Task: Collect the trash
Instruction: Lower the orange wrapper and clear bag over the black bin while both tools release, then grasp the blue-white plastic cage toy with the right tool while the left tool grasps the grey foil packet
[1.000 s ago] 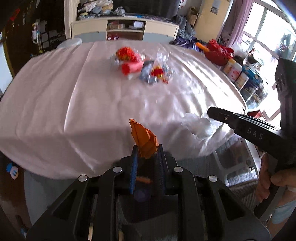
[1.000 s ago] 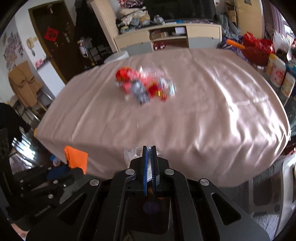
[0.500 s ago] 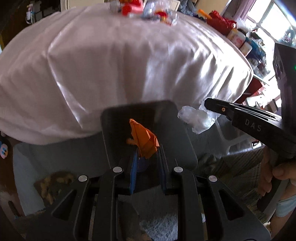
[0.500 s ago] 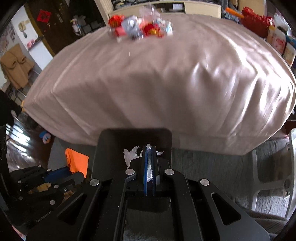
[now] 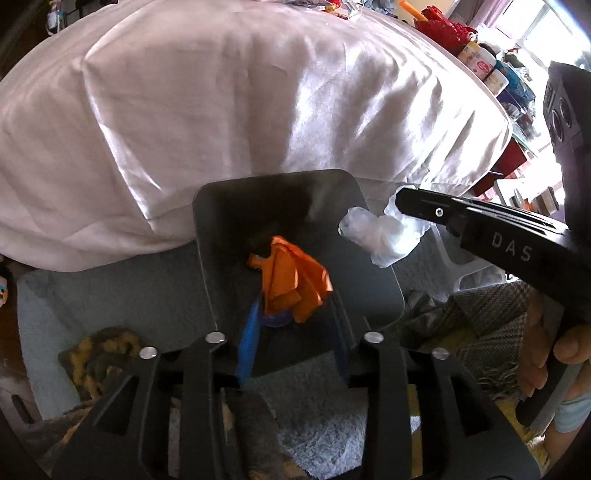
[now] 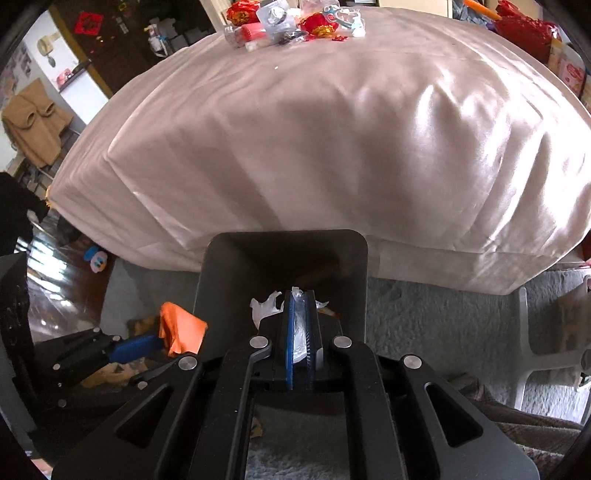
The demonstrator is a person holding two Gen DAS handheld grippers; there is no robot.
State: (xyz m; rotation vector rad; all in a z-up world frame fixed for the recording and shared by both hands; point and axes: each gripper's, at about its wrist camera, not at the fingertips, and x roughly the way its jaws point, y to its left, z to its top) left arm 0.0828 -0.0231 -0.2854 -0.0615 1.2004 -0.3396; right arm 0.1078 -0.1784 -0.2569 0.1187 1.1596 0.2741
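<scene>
Table: a large table draped in a pale satin cloth (image 6: 332, 129) fills the upper part of both wrist views.
Floor: a grey shaggy rug (image 6: 424, 317) lies below the table's edge.
Bin: a dark, square-mouthed trash bin (image 5: 229, 229) stands on the rug against the cloth's hem, under both grippers.
Remaining litter: a heap of red and clear wrappers (image 6: 291, 20) sits on the far side of the tabletop, well apart from the bin.
Left gripper (image 5: 295, 314): its jaws have just been opening and now stand partly apart; a crumpled orange wrapper (image 5: 291, 284) sits loose between the blue pads, over the bin's mouth.
Right gripper (image 6: 300, 325): the jaws are all but closed, pinching a scrap of clear plastic film (image 5: 380, 236) above the bin's right side.
Person: a hand (image 5: 546, 354) grips the right tool's handle at the frame's edge.
</scene>
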